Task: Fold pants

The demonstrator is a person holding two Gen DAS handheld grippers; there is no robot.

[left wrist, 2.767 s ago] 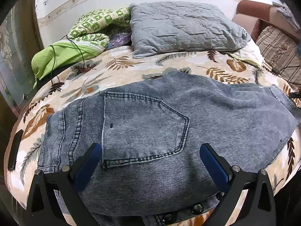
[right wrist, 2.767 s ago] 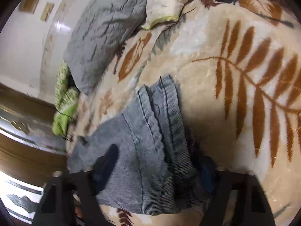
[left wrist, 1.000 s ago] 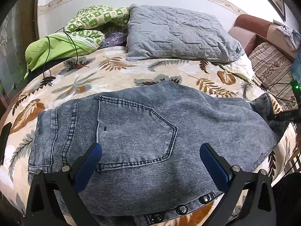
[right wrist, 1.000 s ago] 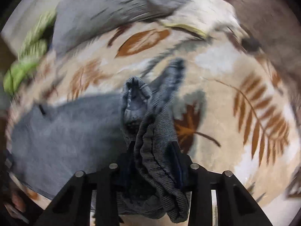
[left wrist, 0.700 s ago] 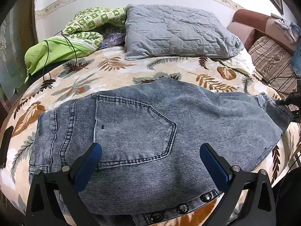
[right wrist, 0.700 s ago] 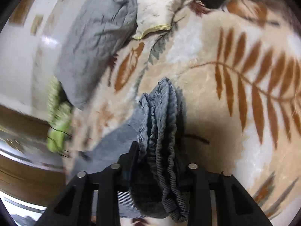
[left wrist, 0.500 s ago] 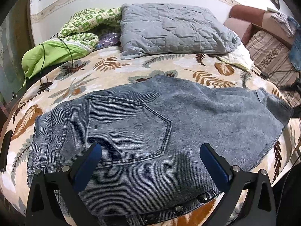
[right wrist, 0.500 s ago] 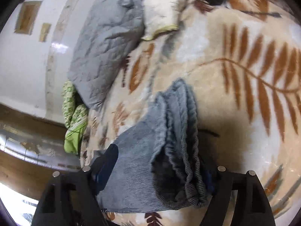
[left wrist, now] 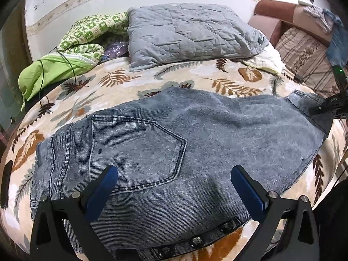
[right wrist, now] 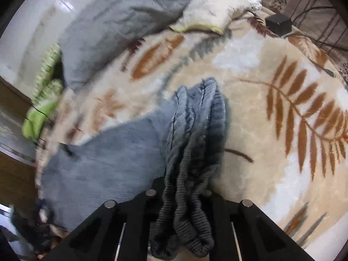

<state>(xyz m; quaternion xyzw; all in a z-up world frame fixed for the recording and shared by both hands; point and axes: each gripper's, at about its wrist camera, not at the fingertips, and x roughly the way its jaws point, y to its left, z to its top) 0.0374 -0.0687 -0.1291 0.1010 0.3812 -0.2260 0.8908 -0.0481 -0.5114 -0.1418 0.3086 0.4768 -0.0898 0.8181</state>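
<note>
In the left wrist view, the pants (left wrist: 174, 143) lie flat on the bed (left wrist: 121, 80), spread across its leaf-patterned cover with the back pocket (left wrist: 134, 152) facing up and the waistband buttons at the near edge. The left tongs (left wrist: 174, 174) hang above the denim with their blue pads wide apart, released and holding nothing, as in the earlier frames. At the right edge of this view the right tongs (left wrist: 326, 106) now sit on the far hem of the pants, where half a second ago the hem lay free. A grey pillow (left wrist: 187, 32) and a green blanket (left wrist: 71, 50) stay at the head of the bed. In the right wrist view, the right tongs (right wrist: 182, 195) have just been closing: half a second ago the jaws stand wide around the bunched hem, and now they are clenched on the pants (right wrist: 191, 152), with the ribbed folds of denim pressed between them and hanging out below. The rest of the cloth stretches away to the left over the bed (right wrist: 261, 87).
</note>
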